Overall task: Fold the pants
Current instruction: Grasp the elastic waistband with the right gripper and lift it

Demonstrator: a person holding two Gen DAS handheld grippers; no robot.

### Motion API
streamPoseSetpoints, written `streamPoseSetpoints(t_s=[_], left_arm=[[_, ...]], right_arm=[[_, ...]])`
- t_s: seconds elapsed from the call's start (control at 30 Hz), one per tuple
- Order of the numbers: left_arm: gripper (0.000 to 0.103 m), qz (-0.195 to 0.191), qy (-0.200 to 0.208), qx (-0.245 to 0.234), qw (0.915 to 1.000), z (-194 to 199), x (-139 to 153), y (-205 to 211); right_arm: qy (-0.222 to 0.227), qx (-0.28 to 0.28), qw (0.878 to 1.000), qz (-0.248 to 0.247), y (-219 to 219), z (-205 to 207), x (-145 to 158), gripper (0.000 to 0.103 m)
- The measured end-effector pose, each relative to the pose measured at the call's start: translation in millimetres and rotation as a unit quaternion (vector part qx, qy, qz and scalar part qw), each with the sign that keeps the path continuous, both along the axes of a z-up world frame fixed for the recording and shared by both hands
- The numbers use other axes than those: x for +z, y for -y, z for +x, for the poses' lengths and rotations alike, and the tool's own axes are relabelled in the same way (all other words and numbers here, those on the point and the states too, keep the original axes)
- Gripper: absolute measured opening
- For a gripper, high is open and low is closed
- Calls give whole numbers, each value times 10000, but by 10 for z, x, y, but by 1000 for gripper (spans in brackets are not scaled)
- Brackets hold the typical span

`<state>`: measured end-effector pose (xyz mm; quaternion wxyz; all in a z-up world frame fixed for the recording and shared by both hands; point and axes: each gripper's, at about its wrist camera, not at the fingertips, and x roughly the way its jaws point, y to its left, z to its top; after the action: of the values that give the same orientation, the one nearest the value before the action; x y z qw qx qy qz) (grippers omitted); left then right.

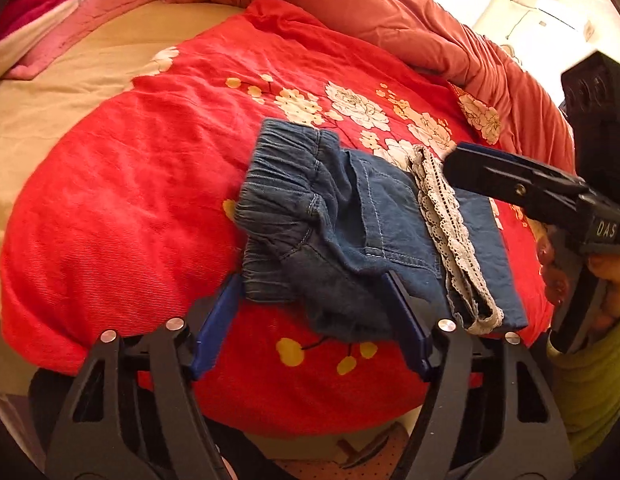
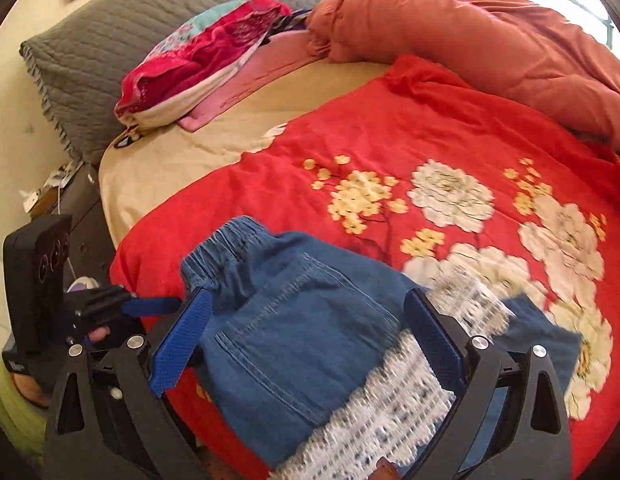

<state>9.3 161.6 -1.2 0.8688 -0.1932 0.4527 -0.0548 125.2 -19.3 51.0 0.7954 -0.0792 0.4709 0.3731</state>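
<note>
Small blue denim pants (image 1: pixel 349 224) with an elastic waistband and a white lace trim (image 1: pixel 449 232) lie folded into a compact bundle on the red floral cover (image 1: pixel 130 200). My left gripper (image 1: pixel 313 284) is open, its blue fingers straddling the bundle's near edge at the waistband side. My right gripper (image 2: pixel 306 300) is open and hovers just over the pants (image 2: pixel 294 320), with the lace trim (image 2: pixel 389 392) below it. It also shows in the left wrist view (image 1: pixel 449 160), above the lace. The left gripper shows at the left of the right wrist view (image 2: pixel 166 304).
The red floral cover (image 2: pixel 389 128) lies over a beige sheet (image 2: pixel 170 152). An orange duvet (image 2: pixel 489 40) is bunched at the back. A grey pillow (image 2: pixel 110 40) and a pile of pink and red clothes (image 2: pixel 202 60) lie by the headboard. The bed's edge is near me.
</note>
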Motion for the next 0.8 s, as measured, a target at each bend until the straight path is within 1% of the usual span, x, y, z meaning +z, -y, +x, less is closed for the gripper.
streamPoseSetpoints(t_s=[0.07,0.17,0.33,0.53,0.67,0.7,0.73,0.77,0.8], left_arm=[[61,27,-26,12,10000,33,-41,11],[56,-47,-103,24,9999,49,-129,-7],[56,-92,-88,-15,9999,41,-181,-18],[56,-189,-62,-45,9998,30,-198,-44],[56,-252,-46,-50,9997,20,-202,-60],[56,-288,-38,-55,9996,13,-202,-70],[56,-315,-34,-53,9995,9,-203,-77],[56,-346,-29,-44,9994,2,-204,-86],[57,-389,-24,-38,9992,-1,-207,-96]], right_arm=[[-114,186,9998,-28,-126,67,-35,96],[-189,435,9988,-150,-336,135,-88,96],[-441,852,9952,-208,-644,235,-194,96],[-673,1193,9897,-407,-972,347,-380,96],[-861,1454,9837,-613,-1162,368,-578,95],[-919,1486,9827,-616,-1177,376,-636,87],[-1007,1534,9813,-575,-1178,379,-677,71],[-1099,1565,9801,-537,-1182,378,-718,70],[-1097,1549,9805,-509,-1172,374,-746,64]])
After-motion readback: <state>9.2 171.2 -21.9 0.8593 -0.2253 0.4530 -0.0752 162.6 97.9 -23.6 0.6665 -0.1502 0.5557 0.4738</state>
